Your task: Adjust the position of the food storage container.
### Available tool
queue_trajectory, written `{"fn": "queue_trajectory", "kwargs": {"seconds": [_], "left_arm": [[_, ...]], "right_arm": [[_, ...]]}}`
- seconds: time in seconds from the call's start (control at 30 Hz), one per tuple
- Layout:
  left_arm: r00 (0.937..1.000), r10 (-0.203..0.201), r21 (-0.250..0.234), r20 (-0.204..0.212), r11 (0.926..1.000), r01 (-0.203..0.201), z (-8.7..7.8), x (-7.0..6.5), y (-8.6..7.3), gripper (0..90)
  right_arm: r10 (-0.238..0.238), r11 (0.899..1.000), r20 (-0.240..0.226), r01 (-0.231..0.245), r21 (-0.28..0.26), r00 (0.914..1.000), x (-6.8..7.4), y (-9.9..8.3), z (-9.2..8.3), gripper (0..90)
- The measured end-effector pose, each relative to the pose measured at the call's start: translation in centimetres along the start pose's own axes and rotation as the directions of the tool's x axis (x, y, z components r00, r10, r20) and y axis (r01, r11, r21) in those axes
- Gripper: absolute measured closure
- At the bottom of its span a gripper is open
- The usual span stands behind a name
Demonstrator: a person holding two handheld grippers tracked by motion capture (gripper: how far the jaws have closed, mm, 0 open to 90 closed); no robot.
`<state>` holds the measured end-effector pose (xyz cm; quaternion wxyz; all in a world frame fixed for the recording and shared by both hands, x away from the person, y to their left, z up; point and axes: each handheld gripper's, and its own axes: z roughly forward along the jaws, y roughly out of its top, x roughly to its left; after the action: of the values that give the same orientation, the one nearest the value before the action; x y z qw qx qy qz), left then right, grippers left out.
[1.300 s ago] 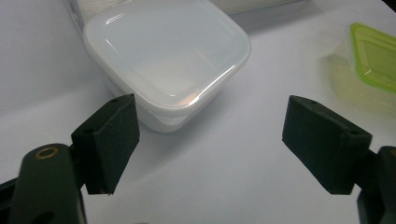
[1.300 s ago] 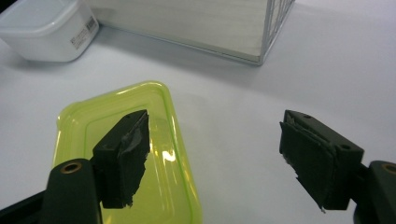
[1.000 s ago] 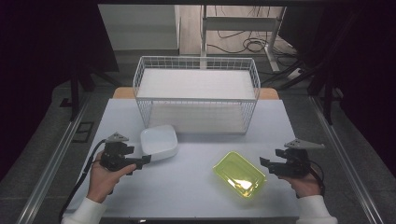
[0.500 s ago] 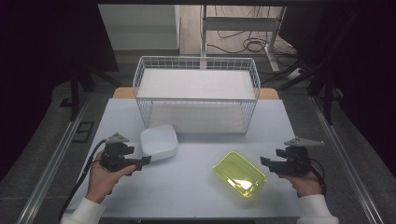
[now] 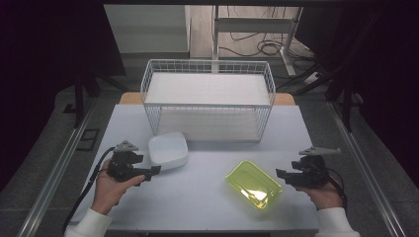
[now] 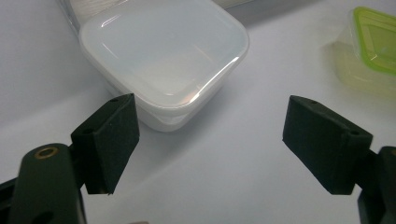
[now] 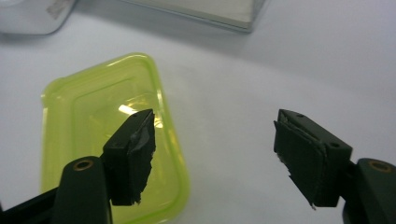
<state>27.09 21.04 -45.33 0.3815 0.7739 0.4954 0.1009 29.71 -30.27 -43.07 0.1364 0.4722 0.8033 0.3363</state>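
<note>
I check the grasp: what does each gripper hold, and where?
Nothing is held. Both stand open: left gripper before the white container, right gripper beside the green container.

A pale grey rectangular table (image 5: pixel 197 197) stands on a dark grey floor (image 5: pixel 44 148), with a metal-legged desk frame (image 5: pixel 257 24) and loose black cables (image 5: pixel 267 48) behind it, under dim light with black darkness on both sides.
</note>
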Motion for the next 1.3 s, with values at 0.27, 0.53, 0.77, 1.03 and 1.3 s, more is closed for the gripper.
{"fn": "queue_trajectory", "kwargs": {"seconds": [0.27,0.53,0.77,1.03,1.3], "left_arm": [[0.9999,0.011,0.018,0.005,0.9998,-0.011,0.2,-0.1,-0.1,18.2],[0.9999,0.010,0.017,0.005,0.9998,-0.010,0.2,0.0,-0.1,18.0],[0.9999,0.011,0.020,0.007,0.9997,-0.011,0.2,-0.1,-0.1,17.9],[0.9999,0.009,0.029,0.008,0.9995,-0.009,0.3,-0.1,-0.3,17.7],[0.9999,0.010,0.038,0.007,0.9992,-0.010,0.4,-0.1,-0.4,17.5]], "right_arm": [[-0.075,0.996,-0.085,0.079,0.037,0.9935,3.1,0.9,-0.2,35.1],[-0.189,0.970,-0.183,0.212,0.116,0.9648,6.6,0.9,0.6,54.7],[-0.262,0.927,-0.278,0.321,0.192,0.9241,9.4,-0.1,1.7,76.2],[-0.291,0.888,-0.323,0.380,0.260,0.9004,10.9,-1.2,3.3,86.5],[-0.305,0.847,-0.320,0.409,0.340,0.8970,11.3,-2.2,4.8,88.9]]}}
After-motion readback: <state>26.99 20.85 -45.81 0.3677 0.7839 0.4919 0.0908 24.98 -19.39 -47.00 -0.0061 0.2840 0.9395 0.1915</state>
